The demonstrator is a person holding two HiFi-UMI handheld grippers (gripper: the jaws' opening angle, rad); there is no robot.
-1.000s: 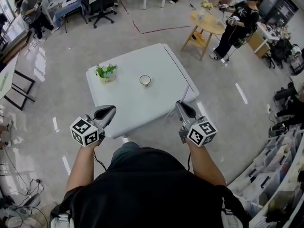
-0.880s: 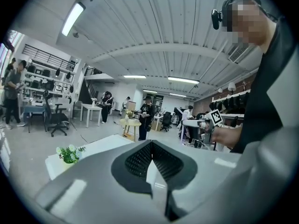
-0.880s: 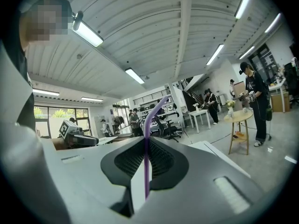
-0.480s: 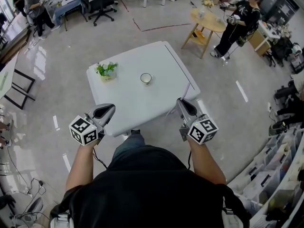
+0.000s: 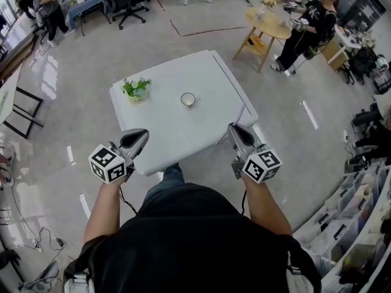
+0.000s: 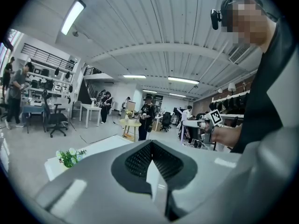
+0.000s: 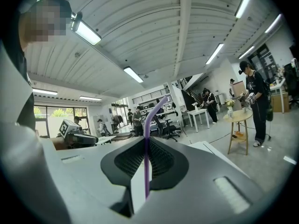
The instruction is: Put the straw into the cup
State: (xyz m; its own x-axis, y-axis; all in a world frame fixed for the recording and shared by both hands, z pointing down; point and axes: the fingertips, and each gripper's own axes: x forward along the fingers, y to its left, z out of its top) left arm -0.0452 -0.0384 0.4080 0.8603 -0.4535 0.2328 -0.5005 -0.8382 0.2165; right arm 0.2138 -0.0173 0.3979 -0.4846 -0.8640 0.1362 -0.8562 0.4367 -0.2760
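A small white cup (image 5: 187, 99) stands near the middle of the white table (image 5: 177, 136). My right gripper (image 5: 234, 129) hovers over the table's near right corner. In the right gripper view this gripper (image 7: 145, 168) is shut on a purple bendy straw (image 7: 147, 139) that stands up between the jaws, its bent tip pointing right. Off the table's near left edge hangs my left gripper (image 5: 141, 133). The left gripper view shows that gripper (image 6: 157, 172) with jaws together and nothing in them. Both grippers are well short of the cup.
A small potted plant (image 5: 135, 91) sits on the table's far left part, left of the cup. A person stands by a round wooden table (image 5: 267, 27) at the upper right. Office chairs (image 5: 129, 3) and desks line the back. Shelving runs along the right edge.
The person's leg has come forward under the table edge and the view has shifted a little. Both grippers keep almost the same pose, and the straw stays in the right one.
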